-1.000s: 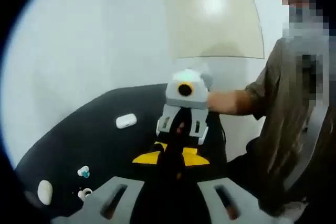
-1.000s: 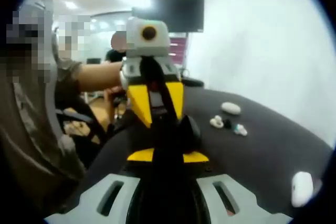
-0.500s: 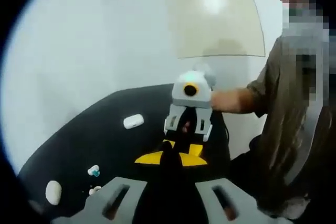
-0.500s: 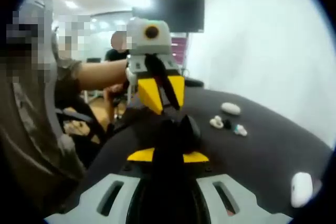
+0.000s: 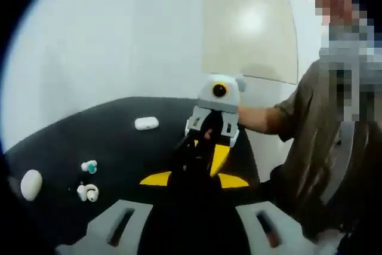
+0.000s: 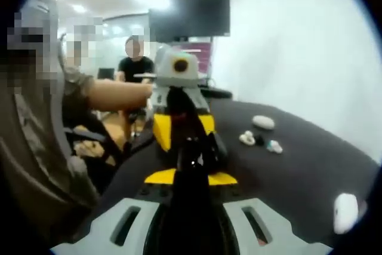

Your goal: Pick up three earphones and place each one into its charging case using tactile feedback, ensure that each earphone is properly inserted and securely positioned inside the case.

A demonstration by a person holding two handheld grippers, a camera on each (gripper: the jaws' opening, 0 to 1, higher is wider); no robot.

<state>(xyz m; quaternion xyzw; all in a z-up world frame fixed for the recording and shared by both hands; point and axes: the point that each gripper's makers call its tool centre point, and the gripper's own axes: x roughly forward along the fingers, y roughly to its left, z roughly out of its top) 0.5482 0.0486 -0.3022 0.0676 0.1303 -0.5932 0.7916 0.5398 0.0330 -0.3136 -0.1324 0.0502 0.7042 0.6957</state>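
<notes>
In the left gripper view the left gripper [image 5: 194, 168] rises from the bottom edge on grey plastic mounts, and its dark jaws stand pressed together with yellow wedge-shaped pads flaring at either side. Straight ahead of the jaws hangs the right gripper [image 5: 210, 147], a pale rounded housing over grey brackets, its yellow and black jaws meeting in a narrow point with nothing between them. A person's hand [image 5: 253, 117] holds it from the right, the sleeve [image 5: 310, 123] a dull olive cloth. The tabletop [image 5: 119, 141] is matte black and smooth. Left of the jaws lie the small parts: a white pill-shaped charging case [image 5: 146, 123] farther off, a teal-tipped earphone [image 5: 89, 166] nearer, a white looped earphone [image 5: 88, 192] just beside it, and a glossy oval case [image 5: 30, 184] at the far left edge.

In the right gripper view the right gripper [image 6: 194, 159] shows the same closed black jaws over yellow pads, empty. Beyond the jaws the left gripper [image 6: 179, 120] faces back, its jaws too blurred to read from here. Right of the jaws on the tabletop [image 6: 298, 171] sit an oval white case [image 6: 263, 122], a white earphone [image 6: 247, 138], a dark earphone [image 6: 259, 140] touching it, a teal-tipped earphone [image 6: 274, 146], and a rounded white case [image 6: 345, 212] near the right edge. A dark flat screen [image 6: 190, 17] hangs on the wall behind.
</notes>
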